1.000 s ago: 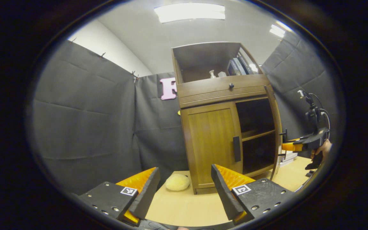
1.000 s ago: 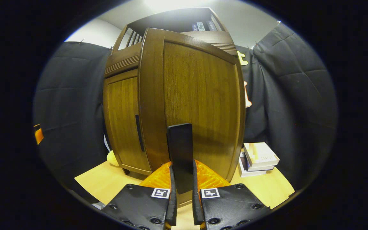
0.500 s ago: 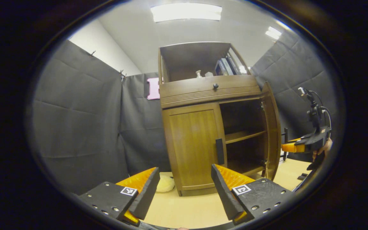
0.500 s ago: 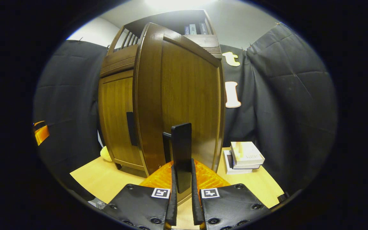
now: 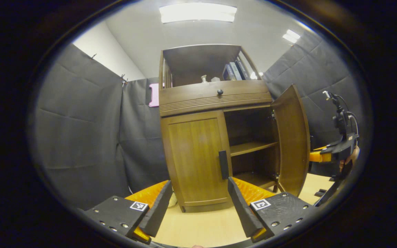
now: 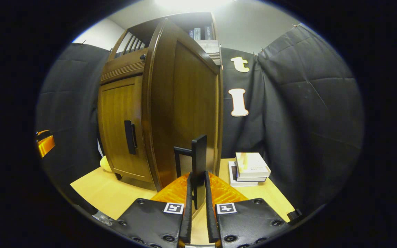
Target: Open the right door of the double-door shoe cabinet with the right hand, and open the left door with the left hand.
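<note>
Right gripper [image 6: 197, 220] first, and it's clamped tight: both fingers pinch the black handle [image 6: 198, 162] of the right door [image 6: 181, 113], the bar standing upright between the pads and rising just ahead of the fingertips. That right door is swung well out from the shoe cabinet [image 5: 215, 103], edge-on and looming directly in front of this gripper. To its left, farther back, sits the left door [image 6: 119, 127], flat and closed, its own dark handle [image 6: 129, 137] untouched. Off to the right of the gripper, on the pale wooden table [image 6: 105, 193], a small stack of books [image 6: 250, 168] lies near the black cloth wall. Over to the left gripper [image 5: 198, 206]: jaws spread wide, nothing between them, nothing touching either finger. Straight ahead and just beyond its fingertips is the closed left door [image 5: 195, 158], its handle [image 5: 223, 164] just above the right finger. Past that, ahead and to the right, the cabinet's open half shows a shelf [image 5: 250, 148] inside, with the opened right door [image 5: 291, 137] angled outward. Far right, the other gripper's orange and black body [image 5: 333, 153] sits behind that door, a hand [image 5: 350, 160] on it. Up top, books [image 5: 234, 70] stand in the cabinet's upper compartment.
</note>
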`<move>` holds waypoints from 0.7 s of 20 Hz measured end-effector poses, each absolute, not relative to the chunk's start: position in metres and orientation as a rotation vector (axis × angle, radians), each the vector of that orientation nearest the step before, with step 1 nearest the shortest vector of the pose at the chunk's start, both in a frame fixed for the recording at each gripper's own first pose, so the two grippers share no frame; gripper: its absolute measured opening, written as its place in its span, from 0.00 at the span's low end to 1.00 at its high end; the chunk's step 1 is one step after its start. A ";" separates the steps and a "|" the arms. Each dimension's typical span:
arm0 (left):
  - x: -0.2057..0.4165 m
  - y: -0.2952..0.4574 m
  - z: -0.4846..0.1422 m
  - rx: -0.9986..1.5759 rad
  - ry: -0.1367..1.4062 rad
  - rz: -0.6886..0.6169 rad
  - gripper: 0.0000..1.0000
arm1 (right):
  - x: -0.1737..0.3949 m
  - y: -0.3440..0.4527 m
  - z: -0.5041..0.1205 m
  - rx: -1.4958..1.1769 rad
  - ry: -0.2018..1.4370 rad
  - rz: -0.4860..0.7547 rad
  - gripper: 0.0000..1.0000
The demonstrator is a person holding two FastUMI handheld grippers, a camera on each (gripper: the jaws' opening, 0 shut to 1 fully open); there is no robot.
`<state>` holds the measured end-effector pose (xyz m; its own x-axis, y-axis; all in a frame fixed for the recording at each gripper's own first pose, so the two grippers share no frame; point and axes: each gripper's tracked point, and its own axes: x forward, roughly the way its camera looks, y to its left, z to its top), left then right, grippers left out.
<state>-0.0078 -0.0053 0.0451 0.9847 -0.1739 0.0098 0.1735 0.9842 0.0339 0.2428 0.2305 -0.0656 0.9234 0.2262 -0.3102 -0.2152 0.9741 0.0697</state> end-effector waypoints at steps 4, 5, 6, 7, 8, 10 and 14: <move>-0.008 -0.007 0.046 0.039 -0.010 -0.188 0.94 | 0.245 0.228 -0.068 0.038 0.326 0.197 0.20; -0.007 -0.007 0.047 0.043 -0.011 -0.190 0.94 | 0.246 0.228 -0.069 0.043 0.328 0.188 0.20; -0.006 -0.008 0.047 0.046 -0.011 -0.190 0.94 | 0.244 0.229 -0.066 0.047 0.328 0.178 0.19; -0.006 -0.008 0.046 0.048 -0.010 -0.191 0.94 | 0.244 0.228 -0.066 0.051 0.328 0.173 0.09; -0.006 -0.008 0.046 0.049 -0.008 -0.191 0.94 | 0.245 0.228 -0.066 0.056 0.327 0.173 0.15; -0.006 -0.008 0.047 0.048 -0.004 -0.191 0.94 | 0.245 0.226 -0.066 0.063 0.323 0.168 0.14; -0.004 -0.007 0.046 0.059 -0.011 -0.184 0.94 | 0.249 0.220 -0.066 0.078 0.308 0.146 0.14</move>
<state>-0.0042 -0.0074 0.0462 0.9831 -0.1830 0.0051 0.1823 0.9814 0.0600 0.2490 0.2202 -0.0660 0.9424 0.1553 -0.2963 -0.1315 0.9864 0.0987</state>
